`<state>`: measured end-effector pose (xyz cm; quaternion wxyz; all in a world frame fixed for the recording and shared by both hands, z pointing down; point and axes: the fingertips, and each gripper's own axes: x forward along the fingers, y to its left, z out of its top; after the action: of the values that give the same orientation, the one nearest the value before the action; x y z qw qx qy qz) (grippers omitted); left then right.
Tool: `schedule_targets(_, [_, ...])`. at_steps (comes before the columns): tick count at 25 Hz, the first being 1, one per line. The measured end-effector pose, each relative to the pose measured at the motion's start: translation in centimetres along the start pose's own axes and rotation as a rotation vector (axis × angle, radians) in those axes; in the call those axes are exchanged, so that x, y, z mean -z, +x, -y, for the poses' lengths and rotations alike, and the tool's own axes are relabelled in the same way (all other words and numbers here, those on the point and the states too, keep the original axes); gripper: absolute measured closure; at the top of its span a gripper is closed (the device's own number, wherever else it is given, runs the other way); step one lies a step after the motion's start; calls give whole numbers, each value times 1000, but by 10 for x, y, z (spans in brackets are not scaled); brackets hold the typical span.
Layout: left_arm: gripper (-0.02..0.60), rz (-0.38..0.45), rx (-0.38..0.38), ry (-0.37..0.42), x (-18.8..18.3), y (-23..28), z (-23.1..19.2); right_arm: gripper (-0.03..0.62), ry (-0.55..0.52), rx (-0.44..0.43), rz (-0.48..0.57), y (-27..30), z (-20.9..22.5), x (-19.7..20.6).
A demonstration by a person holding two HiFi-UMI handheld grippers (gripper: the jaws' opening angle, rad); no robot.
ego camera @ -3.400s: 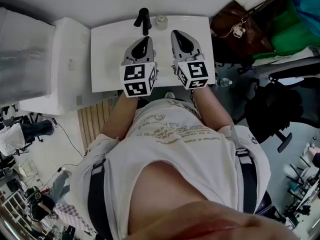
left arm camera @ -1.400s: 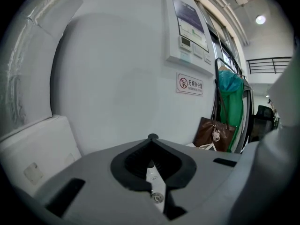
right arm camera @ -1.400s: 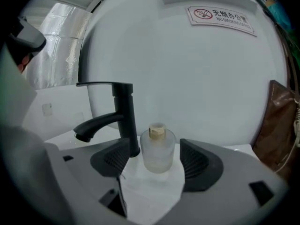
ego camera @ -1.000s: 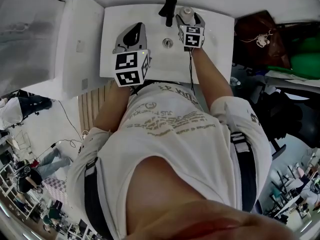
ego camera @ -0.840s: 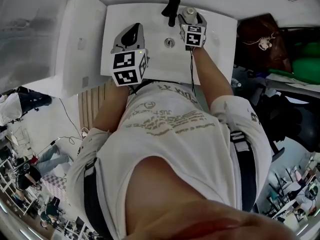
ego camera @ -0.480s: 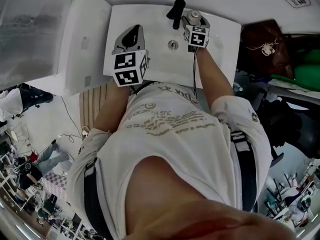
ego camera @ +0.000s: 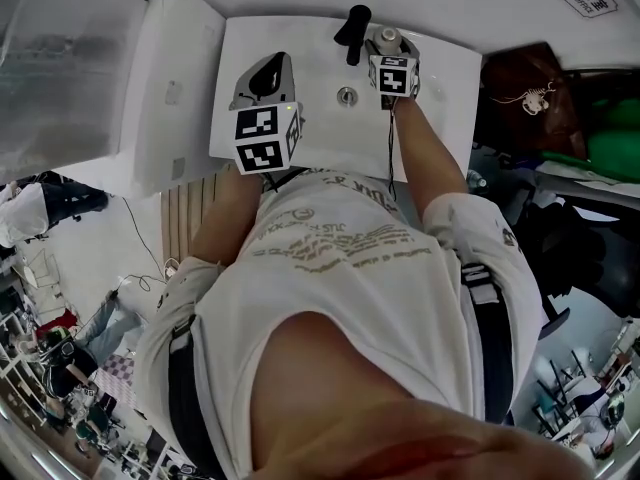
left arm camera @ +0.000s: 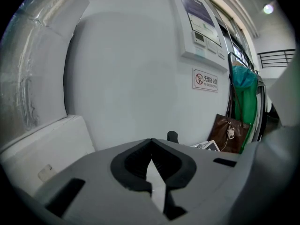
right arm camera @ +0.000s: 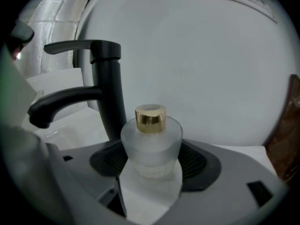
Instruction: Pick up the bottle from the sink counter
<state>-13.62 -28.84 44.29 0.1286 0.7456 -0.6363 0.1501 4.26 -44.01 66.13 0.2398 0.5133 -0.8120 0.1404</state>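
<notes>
Right of the faucet (right arm camera: 105,88), my right gripper (right arm camera: 152,165) has its jaws pressed on the frosted bottle (right arm camera: 151,139), arm stretched forward over the sink counter (ego camera: 440,78). Bottle's upright, long axis vertical, gold cap on top, just beside the faucet. Left gripper (left arm camera: 149,146) hangs left of the faucet, tips pinched together, holding nothing.

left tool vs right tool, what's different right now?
Left tool has its jaws together on nothing; right tool has its jaws clamped on the frosted bottle. Left tool hangs over the sink front; right tool reaches back beside the black faucet. Both are gray with marker cubes.
</notes>
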Motion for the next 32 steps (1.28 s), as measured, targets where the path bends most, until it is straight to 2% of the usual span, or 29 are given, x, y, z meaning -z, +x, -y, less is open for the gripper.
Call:
schedule_targets(11, [561, 10, 24, -22, -1, 5, 6, 276, 39, 30, 63, -36, 4, -23])
schedule_targets(19, [561, 19, 87, -11, -2, 16, 27, 276, 74, 64, 113, -83, 14, -48])
schedule_targets(22, [561, 27, 111, -9, -5, 18, 36, 276, 105, 46, 142, -104, 14, -62])
schedule_targets(25, [561, 39, 142, -3, -10, 22, 47, 276, 102, 36, 181, -126, 12, -77])
schedule_targets(32, [561, 78, 226, 12, -25, 28, 77, 276, 87, 72, 301, -182, 18, -122])
